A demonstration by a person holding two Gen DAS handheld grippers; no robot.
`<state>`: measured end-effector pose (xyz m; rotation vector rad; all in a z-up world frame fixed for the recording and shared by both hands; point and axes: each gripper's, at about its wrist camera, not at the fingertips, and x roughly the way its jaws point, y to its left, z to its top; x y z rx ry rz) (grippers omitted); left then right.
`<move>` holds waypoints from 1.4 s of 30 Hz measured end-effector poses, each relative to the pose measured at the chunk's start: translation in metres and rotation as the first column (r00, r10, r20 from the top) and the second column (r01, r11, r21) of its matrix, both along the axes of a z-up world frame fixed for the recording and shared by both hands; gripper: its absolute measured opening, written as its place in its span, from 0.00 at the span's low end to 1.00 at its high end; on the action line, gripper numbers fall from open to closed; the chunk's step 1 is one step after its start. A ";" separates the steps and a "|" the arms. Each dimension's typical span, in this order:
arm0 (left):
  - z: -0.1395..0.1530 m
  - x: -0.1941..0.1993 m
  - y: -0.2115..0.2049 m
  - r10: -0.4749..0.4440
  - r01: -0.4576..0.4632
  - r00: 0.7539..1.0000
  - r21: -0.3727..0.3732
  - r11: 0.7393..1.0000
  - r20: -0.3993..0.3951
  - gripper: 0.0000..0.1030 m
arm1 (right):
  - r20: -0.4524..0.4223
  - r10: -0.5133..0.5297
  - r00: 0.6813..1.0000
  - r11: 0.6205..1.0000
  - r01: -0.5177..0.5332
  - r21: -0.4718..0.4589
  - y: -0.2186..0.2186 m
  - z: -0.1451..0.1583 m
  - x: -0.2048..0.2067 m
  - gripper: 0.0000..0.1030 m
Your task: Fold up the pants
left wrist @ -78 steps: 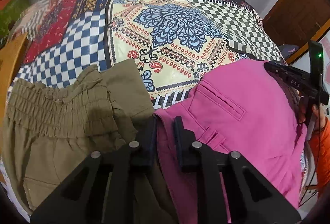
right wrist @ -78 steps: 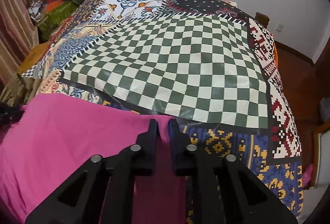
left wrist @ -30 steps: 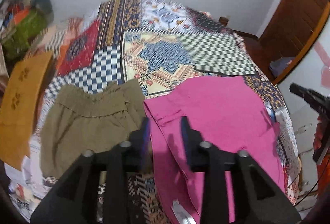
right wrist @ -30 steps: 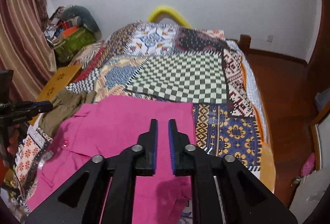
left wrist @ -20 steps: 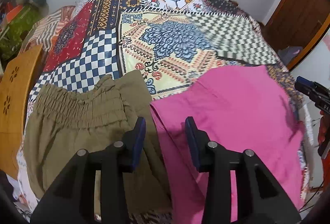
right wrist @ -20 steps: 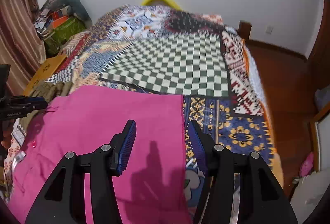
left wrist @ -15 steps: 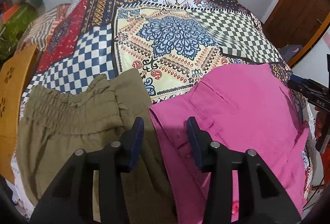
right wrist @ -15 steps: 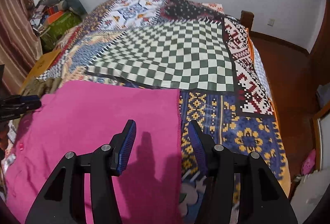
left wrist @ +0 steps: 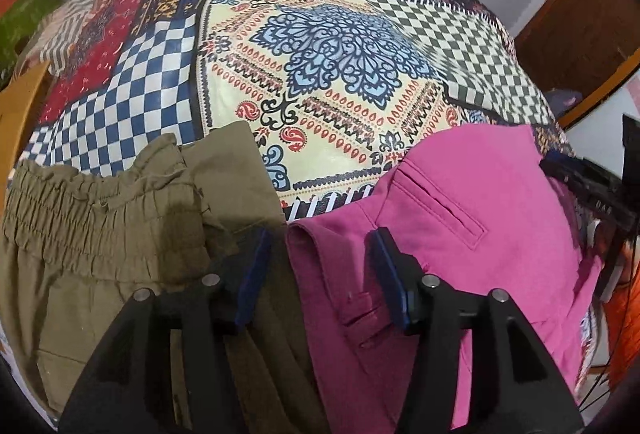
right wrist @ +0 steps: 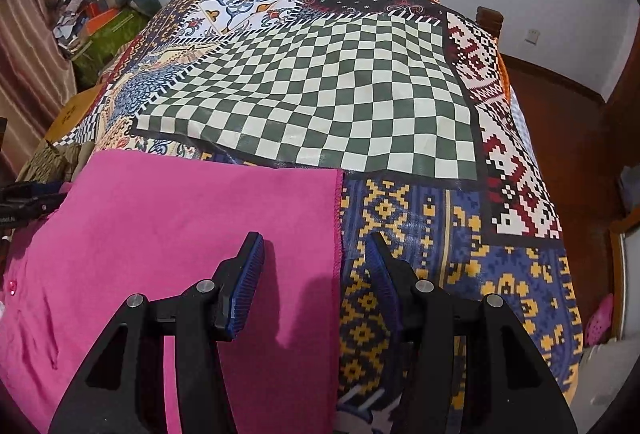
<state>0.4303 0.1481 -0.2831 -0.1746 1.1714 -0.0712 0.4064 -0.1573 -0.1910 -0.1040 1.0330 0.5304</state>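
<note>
Your left gripper (left wrist: 320, 246) is standing with its jaws parted, and they have just been opening wider. The waistband corner of the pink pants (left wrist: 472, 234) is lying between the blue pads (left wrist: 250, 274), but the pads are not pressing on it; you are holding nothing there. The left finger is sitting over the olive-green garment (left wrist: 100, 234), which is lying just beside the pink pants, its edge touching or slipping under them at the near side.

Your right gripper (right wrist: 316, 254) is also standing about half open, having just opened. Its jaws are straddling the stitched hem of the pink pants (right wrist: 180, 226): the left finger is hanging over pink cloth, the right finger over the patterned bed cover (right wrist: 320, 94). No pad is gripping the fabric.

The pink pants are lying flat on the near part of the bed cover, waistband toward your left gripper, hem toward your right. In the left wrist view the back pocket is facing up. Your left gripper is also showing at the left margin of the right wrist view, at the waistband end.
</note>
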 end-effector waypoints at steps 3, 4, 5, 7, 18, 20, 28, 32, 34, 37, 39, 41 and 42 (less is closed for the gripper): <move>-0.001 0.002 -0.006 -0.027 0.027 1.000 0.030 0.999 -0.003 0.52 | -0.011 0.001 1.000 1.000 -0.001 0.013 0.000 -0.003 0.005 0.47; -0.001 0.001 -0.006 -0.032 0.032 0.999 0.032 0.999 -0.005 0.52 | -0.011 0.002 1.000 1.000 -0.002 0.016 0.001 -0.004 0.006 0.47; -0.001 0.002 -0.006 -0.037 0.037 0.999 0.031 0.999 -0.006 0.50 | -0.009 0.005 1.000 1.000 -0.005 0.016 0.002 -0.004 0.008 0.47; -0.002 0.003 -0.004 -0.046 0.046 0.999 0.000 0.999 -0.013 0.43 | 0.000 0.011 1.000 1.000 -0.011 0.019 0.005 -0.005 0.009 0.47; -0.002 0.006 -0.009 -0.052 0.052 0.999 -0.007 0.999 -0.008 0.19 | 0.029 0.048 0.998 0.998 -0.047 -0.039 0.029 -0.011 0.021 0.33; -0.001 0.006 -0.012 -0.058 0.058 0.998 0.013 0.998 0.002 0.18 | 0.026 0.042 0.999 0.998 -0.041 -0.049 0.031 -0.013 0.024 0.15; 0.010 0.000 -0.018 -0.091 0.086 0.995 0.084 0.993 0.050 0.13 | 0.044 0.020 0.999 1.000 -0.020 -0.021 0.027 -0.009 0.022 0.04; 0.030 -0.010 -0.014 -0.081 0.073 0.992 0.080 0.994 0.098 0.08 | 0.057 -0.019 0.998 1.000 0.018 0.016 0.014 0.001 0.018 0.04; 0.040 -0.014 -0.014 -0.077 0.068 0.990 0.078 0.995 0.117 0.07 | 0.069 -0.030 0.997 0.999 0.027 0.035 0.008 0.011 0.013 0.04; 0.060 -0.023 -0.017 -0.080 0.068 0.984 0.084 0.994 0.157 0.06 | 0.101 -0.044 0.994 0.997 0.038 0.063 0.002 0.031 0.006 0.04; 0.071 -0.029 -0.020 -0.083 0.068 0.981 0.091 0.994 0.176 0.05 | 0.121 -0.049 0.991 0.995 0.039 0.087 -0.003 0.048 -0.001 0.04; 0.085 -0.038 -0.024 -0.083 0.065 0.976 0.098 0.993 0.199 0.05 | 0.143 -0.050 0.988 0.994 0.036 0.105 -0.006 0.062 -0.008 0.04; 0.089 -0.042 -0.025 -0.083 0.065 0.975 0.097 0.993 0.205 0.05 | 0.155 -0.051 0.987 0.993 0.034 0.111 -0.008 0.070 -0.013 0.04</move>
